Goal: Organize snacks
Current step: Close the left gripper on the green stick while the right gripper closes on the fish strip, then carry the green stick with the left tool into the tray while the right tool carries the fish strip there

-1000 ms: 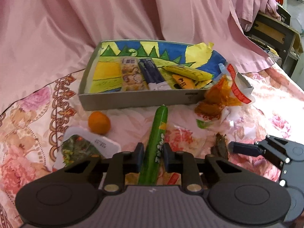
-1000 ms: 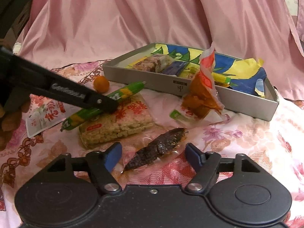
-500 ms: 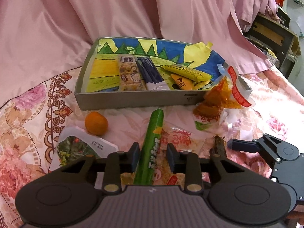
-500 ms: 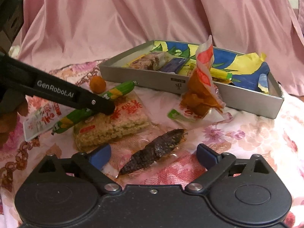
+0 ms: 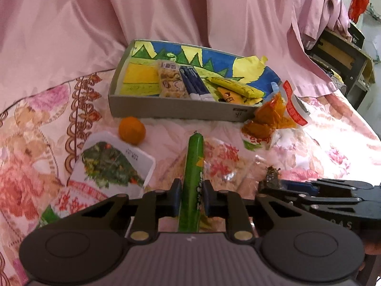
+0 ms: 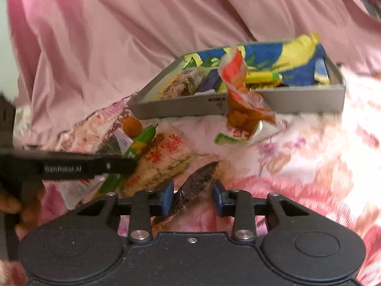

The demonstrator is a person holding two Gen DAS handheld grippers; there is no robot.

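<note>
Your left claw (image 5: 191, 199) clamped on the glossy green stick (image 5: 193, 181) above the crinkly rice cracker pack (image 5: 221, 164), your right claw (image 6: 192, 196) closing around the dark wrinkled strip (image 6: 195, 181), pads not yet pressing, grey cardboard tray (image 5: 171, 112) beyond on the floral bed.

Left claw (image 5: 190, 199) on green stick (image 5: 193, 181)

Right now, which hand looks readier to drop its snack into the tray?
Left: its tongs are shut on the green stick, pointing at the tray. The right tongs are closing around the dark snack.
</note>
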